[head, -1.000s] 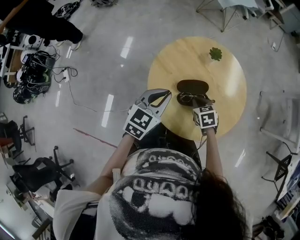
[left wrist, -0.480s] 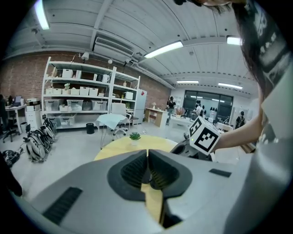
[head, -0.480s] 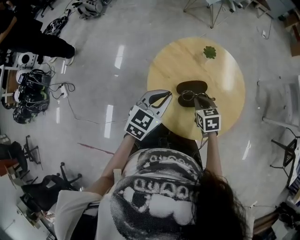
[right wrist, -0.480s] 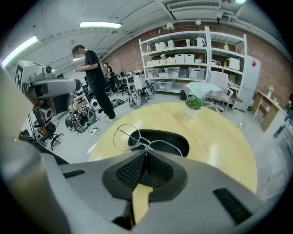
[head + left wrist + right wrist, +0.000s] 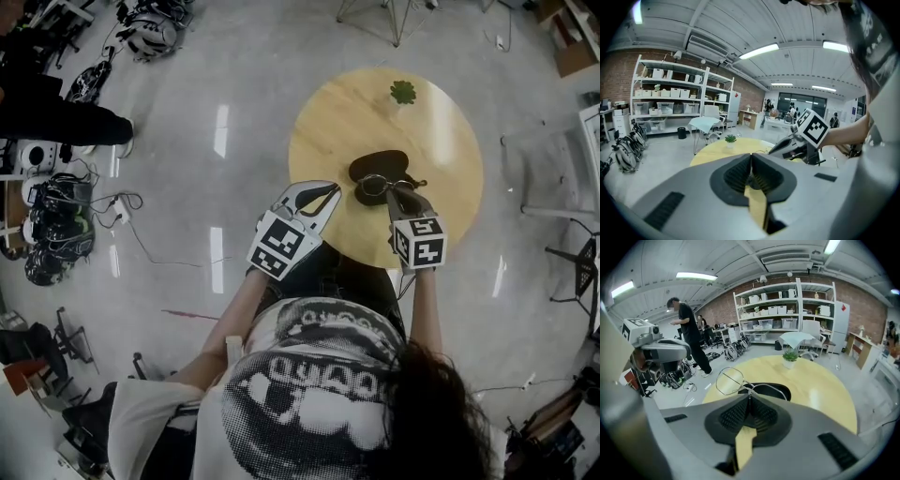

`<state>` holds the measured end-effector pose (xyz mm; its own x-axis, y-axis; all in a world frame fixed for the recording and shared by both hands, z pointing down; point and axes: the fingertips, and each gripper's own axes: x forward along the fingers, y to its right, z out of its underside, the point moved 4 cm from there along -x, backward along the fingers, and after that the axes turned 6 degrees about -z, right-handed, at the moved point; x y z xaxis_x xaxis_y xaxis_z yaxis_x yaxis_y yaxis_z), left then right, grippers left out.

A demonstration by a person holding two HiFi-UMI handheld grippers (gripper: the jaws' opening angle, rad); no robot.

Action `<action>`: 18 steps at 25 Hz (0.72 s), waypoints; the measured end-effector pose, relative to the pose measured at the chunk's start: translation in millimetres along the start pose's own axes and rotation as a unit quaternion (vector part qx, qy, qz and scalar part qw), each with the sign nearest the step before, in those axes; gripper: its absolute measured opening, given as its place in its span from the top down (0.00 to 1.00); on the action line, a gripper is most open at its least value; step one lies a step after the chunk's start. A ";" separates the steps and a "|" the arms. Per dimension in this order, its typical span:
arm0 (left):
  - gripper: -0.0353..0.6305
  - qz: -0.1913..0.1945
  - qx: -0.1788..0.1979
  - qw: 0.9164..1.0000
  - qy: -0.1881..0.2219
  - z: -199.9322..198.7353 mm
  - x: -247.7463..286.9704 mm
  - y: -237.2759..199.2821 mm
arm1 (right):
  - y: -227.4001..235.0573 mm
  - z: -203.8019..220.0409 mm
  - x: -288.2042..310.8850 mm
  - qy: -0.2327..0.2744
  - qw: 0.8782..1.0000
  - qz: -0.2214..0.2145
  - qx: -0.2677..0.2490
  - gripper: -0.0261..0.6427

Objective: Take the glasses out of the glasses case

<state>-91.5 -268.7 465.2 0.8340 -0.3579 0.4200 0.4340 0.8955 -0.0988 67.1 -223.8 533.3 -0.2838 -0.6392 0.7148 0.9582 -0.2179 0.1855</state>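
A black glasses case [image 5: 375, 164] lies open on the round wooden table [image 5: 431, 141]. Thin wire-framed glasses [image 5: 373, 184] hang just above its near side, and my right gripper [image 5: 396, 194] is shut on them. In the right gripper view the jaw tips [image 5: 749, 394] pinch the frame by the bridge. One lens of the glasses [image 5: 729, 380] sticks out to the left, with the case [image 5: 780, 391] beneath. My left gripper [image 5: 330, 192] hovers at the table's near left edge, shut and empty; in the left gripper view its pads [image 5: 751, 157] meet with nothing between them.
A small potted plant [image 5: 403, 92] stands at the table's far side. Cables and gear [image 5: 56, 234] lie on the floor at the left. A person in black [image 5: 689, 333] stands beyond the table, with storage shelves [image 5: 787, 301] along the brick wall.
My right gripper has risen with the glasses, lifting them up off the case. The left gripper stays by the table edge, slightly turned.
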 end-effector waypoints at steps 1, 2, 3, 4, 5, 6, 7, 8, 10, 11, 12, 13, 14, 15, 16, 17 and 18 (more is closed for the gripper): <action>0.92 0.003 0.000 1.000 0.000 0.7 -0.7 1.4 | -1.7 -0.2 -3.4 0.003 1.000 0.002 0.002 0.94; 0.92 0.006 0.000 1.000 0.000 1.3 -1.3 2.9 | -3.1 -0.5 -7.0 0.007 1.000 0.005 0.003 0.94; 0.92 0.008 -0.001 1.000 0.001 1.8 -2.3 4.3 | -4.7 -1.0 -10.6 0.010 1.000 0.007 0.004 0.94; 0.92 0.010 -0.002 1.000 0.001 2.4 -3.9 5.5 | -6.6 -1.8 -14.3 0.013 1.000 0.010 0.004 0.94; 0.92 0.012 -0.003 1.000 0.000 3.0 -5.9 6.7 | -8.8 -2.7 -17.8 0.015 1.000 0.013 0.005 0.94; 0.92 0.014 -0.004 1.000 -0.001 3.8 -7.9 7.9 | -11.1 -3.5 -21.3 0.018 1.000 0.015 0.005 0.94; 0.92 0.017 -0.004 1.000 -0.002 4.8 -9.6 9.4 | -13.2 -3.9 -24.7 0.020 1.000 0.016 0.006 0.94; 0.92 0.019 -0.004 1.000 -0.004 6.2 -10.7 11.3 | -14.9 -3.7 -28.0 0.022 1.000 0.018 0.007 0.94; 0.92 0.025 -0.003 1.000 -0.008 9.4 -10.7 16.1 | -16.5 -1.5 -35.1 0.027 0.999 0.021 0.009 0.94; 0.92 0.028 -0.001 1.000 -0.009 10.7 -10.0 18.6 | -16.7 0.0 -38.6 0.029 0.999 0.023 0.010 0.95; 0.92 0.030 0.001 1.000 -0.011 11.4 -9.0 21.1 | -16.8 1.6 -42.1 0.031 0.999 0.024 0.011 0.94; 0.92 0.031 0.003 0.999 -0.011 11.7 -7.7 23.7 | -16.6 3.6 -45.5 0.032 0.999 0.025 0.013 0.94; 0.92 0.033 0.005 0.999 -0.011 11.4 -6.1 26.5 | -16.4 6.1 -48.9 0.033 0.999 0.025 0.014 0.94; 0.92 0.033 0.007 0.999 -0.011 10.7 -4.5 29.6 | -16.2 9.0 -52.6 0.034 0.999 0.025 0.015 0.94; 0.92 0.034 0.009 0.999 -0.010 9.7 -3.1 32.9 | -16.2 11.8 -56.7 0.035 0.999 0.024 0.016 0.94; 0.92 0.034 0.011 0.999 -0.009 8.5 -1.9 36.4 | -16.2 14.4 -61.2 0.037 0.999 0.024 0.017 0.94; 0.92 0.034 0.013 0.999 -0.008 7.3 -1.1 40.1 | -16.3 16.7 -66.1 0.039 0.999 0.024 0.017 0.94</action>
<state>-77.5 -230.4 467.4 0.8556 -0.2916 0.4278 0.3674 0.9241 -0.1051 70.9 -165.7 494.4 -0.2391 -0.7033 0.6695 0.9709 -0.1618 0.1767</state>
